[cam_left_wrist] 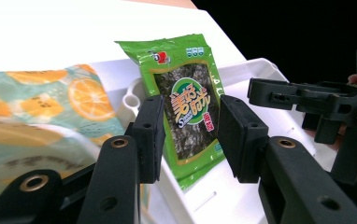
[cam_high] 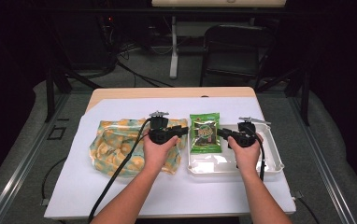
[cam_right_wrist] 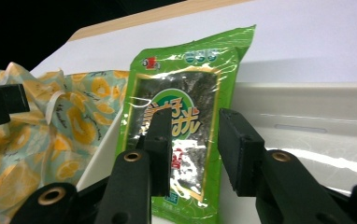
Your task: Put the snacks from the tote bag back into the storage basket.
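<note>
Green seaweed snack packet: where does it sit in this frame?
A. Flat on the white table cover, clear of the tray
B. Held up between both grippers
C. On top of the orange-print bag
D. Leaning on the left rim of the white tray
D: the green seaweed packet leans on the left rim of the white tray, beside the orange-print bag, with neither gripper's jaws closed on it.

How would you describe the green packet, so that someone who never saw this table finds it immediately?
Start from the white tray on the right part of the table. The seaweed snack packet lies in the tray's left end, next to the orange-print bag. It is the flat, shiny green packet with a dark window and a round label, between the two tongs.
</note>
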Available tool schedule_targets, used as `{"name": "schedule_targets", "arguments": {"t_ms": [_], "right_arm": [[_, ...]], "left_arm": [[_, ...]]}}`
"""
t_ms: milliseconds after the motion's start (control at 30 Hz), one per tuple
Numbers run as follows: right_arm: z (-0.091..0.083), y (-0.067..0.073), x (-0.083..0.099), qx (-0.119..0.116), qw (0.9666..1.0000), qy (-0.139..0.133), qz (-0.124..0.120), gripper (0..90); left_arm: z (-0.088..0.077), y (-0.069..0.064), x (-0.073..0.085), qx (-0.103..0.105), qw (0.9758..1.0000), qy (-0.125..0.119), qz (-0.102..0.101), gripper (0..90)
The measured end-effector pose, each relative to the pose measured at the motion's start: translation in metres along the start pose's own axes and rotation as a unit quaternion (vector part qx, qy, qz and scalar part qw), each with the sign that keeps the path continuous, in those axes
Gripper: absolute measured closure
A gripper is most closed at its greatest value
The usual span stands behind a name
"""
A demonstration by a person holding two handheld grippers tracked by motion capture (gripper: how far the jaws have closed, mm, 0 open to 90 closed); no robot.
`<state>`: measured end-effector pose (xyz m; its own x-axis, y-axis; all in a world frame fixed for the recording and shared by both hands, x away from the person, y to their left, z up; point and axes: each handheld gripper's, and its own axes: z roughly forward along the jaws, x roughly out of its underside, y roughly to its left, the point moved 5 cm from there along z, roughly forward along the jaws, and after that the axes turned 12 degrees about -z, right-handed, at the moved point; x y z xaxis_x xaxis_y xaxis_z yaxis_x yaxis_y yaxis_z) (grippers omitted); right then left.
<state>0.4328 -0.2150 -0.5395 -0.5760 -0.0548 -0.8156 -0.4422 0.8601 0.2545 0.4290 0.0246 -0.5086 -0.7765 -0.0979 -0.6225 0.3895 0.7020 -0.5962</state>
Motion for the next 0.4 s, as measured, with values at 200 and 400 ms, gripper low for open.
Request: {"name": "schedule_targets", "arguments": {"t_ms": [200, 400], "right_arm": [[-0.002, 0.012, -0.002, -0.013, 0.9997, -0.004, -0.021, 64.6], [-0.005, 0.031, -0.004, -0.028, 0.9976, -0.001, -0.063, 62.2]], "left_arm": [[-0.022, 0.005, 0.001, -0.011, 0.9999, -0.003, 0.011, 61.4], [-0.044, 0.011, 0.002, -0.022, 0.9994, -0.017, 0.023, 60.4]]}}
